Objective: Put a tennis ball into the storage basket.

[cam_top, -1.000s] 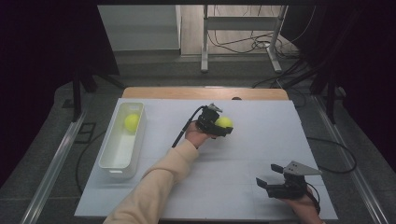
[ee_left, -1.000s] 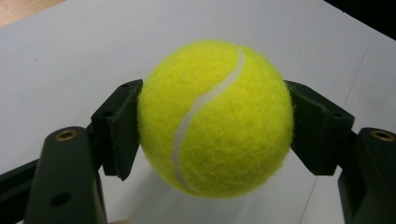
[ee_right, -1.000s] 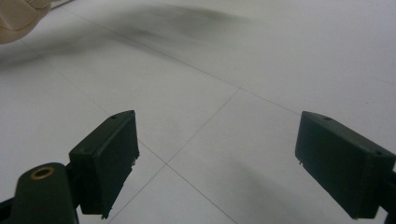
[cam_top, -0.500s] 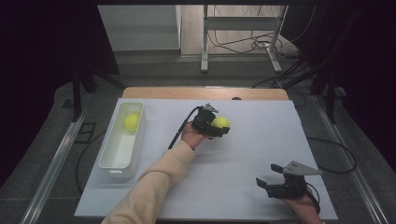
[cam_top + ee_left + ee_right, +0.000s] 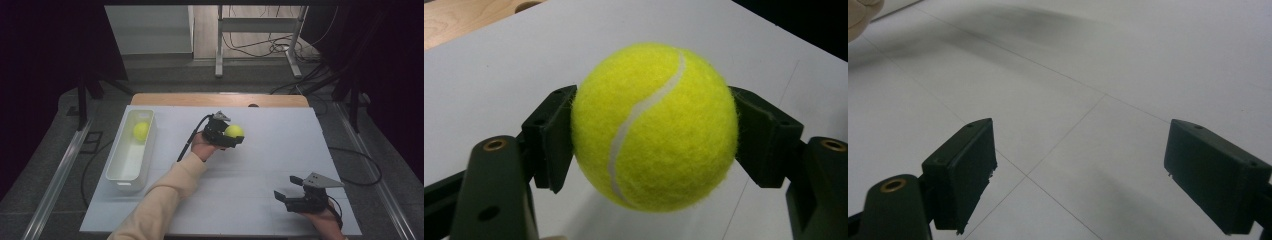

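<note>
At the left of the high view a white tray (image 5: 129, 170) lies on the bench (image 5: 260, 165), its long side running up the frame, with a yellow tennis ball (image 5: 141, 131) in its upper end; tray and ball sit where they did a second ago.

Right of the tray, near the middle of the frame, the left gripper (image 5: 226, 136) is closed on a second tennis ball (image 5: 233, 131), held by a hand in a cream sleeve (image 5: 165, 192) that comes up from the bottom edge. In the left gripper view the two black pads press the ball's (image 5: 655, 126) sides, and its shadow lies on the white surface below it. Compared with the picture a second ago, this gripper and its ball have shifted a little toward the left of the frame; the grip itself is unchanged.

At the lower right, the right gripper (image 5: 286, 196) rests low over the bench, well apart from both balls. Its jaws stand wide apart with nothing between them, as the right gripper view shows, and it has not moved since the earlier frames.
</note>
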Tool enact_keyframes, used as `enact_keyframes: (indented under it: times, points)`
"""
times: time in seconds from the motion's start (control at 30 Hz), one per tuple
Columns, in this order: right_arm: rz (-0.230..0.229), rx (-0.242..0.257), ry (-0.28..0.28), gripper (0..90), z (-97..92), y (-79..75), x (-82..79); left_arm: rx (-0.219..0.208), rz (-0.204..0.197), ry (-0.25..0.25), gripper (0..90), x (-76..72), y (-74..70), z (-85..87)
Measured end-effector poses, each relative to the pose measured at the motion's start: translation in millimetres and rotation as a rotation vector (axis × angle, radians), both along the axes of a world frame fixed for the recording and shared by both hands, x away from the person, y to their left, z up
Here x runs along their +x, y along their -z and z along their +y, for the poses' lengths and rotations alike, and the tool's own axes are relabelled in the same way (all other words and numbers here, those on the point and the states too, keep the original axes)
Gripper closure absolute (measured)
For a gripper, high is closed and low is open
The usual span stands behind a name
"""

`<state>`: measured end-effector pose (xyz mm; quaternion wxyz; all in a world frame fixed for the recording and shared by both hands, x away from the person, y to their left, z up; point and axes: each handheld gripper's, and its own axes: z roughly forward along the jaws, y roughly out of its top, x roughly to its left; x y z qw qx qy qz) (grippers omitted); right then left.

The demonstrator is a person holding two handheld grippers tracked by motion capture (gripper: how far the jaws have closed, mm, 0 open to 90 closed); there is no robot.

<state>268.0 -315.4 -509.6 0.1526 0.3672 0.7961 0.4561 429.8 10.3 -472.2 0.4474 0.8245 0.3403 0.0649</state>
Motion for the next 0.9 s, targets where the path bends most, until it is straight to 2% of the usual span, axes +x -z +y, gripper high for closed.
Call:
enact_keyframes:
  times: [0.9]
  points:
    - [0.002,0.0,-0.001,13.5,1.3,-0.4,0.7,-0.03,-0.016,-0.039,27.4,-16.0,-5.1,21.6]
